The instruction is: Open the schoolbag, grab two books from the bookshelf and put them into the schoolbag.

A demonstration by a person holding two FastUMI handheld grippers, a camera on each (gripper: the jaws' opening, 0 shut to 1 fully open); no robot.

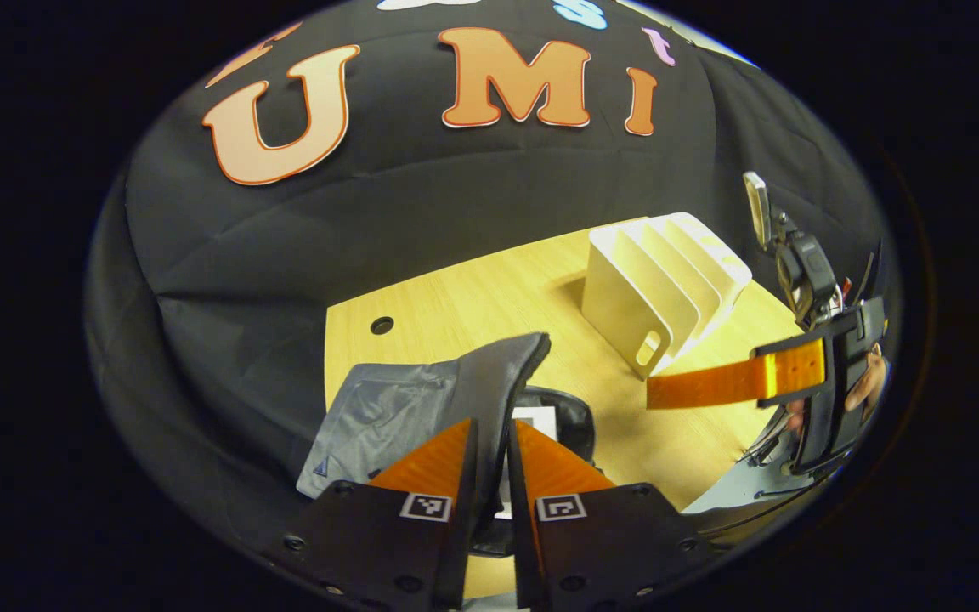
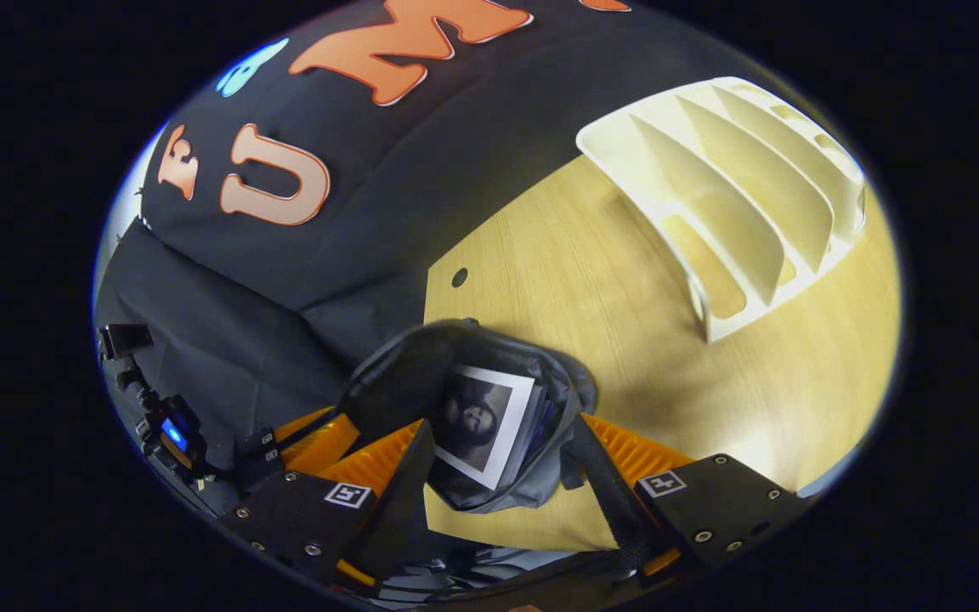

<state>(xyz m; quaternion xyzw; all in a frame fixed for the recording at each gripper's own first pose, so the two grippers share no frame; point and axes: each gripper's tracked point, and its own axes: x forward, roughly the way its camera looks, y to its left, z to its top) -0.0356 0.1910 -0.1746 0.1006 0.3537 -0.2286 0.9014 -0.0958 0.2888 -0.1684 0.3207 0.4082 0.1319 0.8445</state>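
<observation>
The bag [image 2: 489, 408] sits at the tabletop's near left edge, mouth up and pulled open, and a book [image 2: 483, 421] with a dark picture on its cover stands inside it, so at least one book looks already packed. The left gripper [image 1: 492, 442] has its fingers nearly together around the raised grey flap [image 1: 502, 374] of the bag, seemingly pinching it to hold the mouth wide for loading. The right gripper [image 2: 498, 463] hangs over the bag with its jaws spread and nothing between them, as if it has just let something go or is about to reach in. The shelf [image 2: 736, 195] stands near the far right corner of the tabletop [image 2: 591, 280], and its slots look empty. How many books lie in the bag is hard to tell, since its rim and the top cover hide what is beneath. The bag's near side is cut off behind the fingers.
</observation>
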